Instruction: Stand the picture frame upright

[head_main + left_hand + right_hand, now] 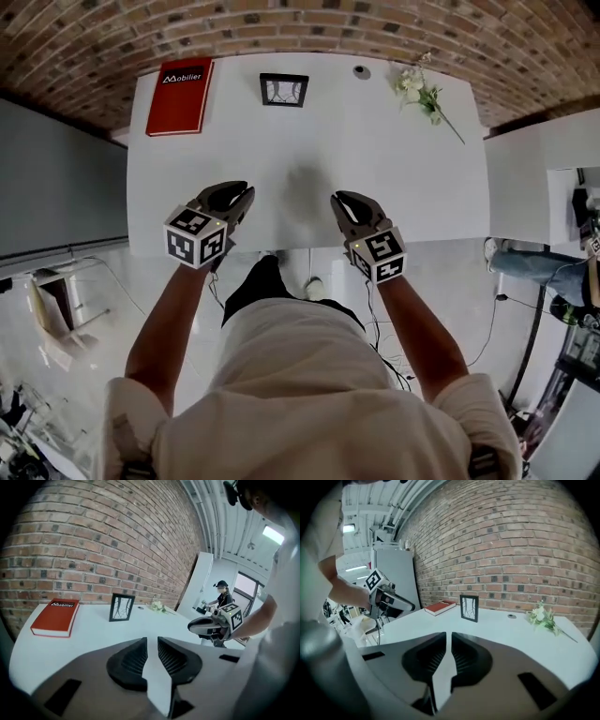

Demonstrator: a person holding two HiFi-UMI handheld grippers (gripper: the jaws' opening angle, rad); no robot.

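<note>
The black picture frame [283, 90] stands upright at the back of the white table [309, 159], near the brick wall; it also shows in the left gripper view [122, 607] and the right gripper view [469, 608]. My left gripper [234, 192] hovers over the table's front edge, far from the frame, its jaws [152, 641] a little apart with nothing between them. My right gripper [343, 200] hangs level with it at the front right, a narrow gap between its pads [449, 637], also empty.
A red book [180, 97] lies flat at the back left. A sprig of white flowers [422, 94] lies at the back right, with a small round object [361, 71] beside it. A white cabinet [534, 178] stands to the right. A person [222, 597] sits in the background.
</note>
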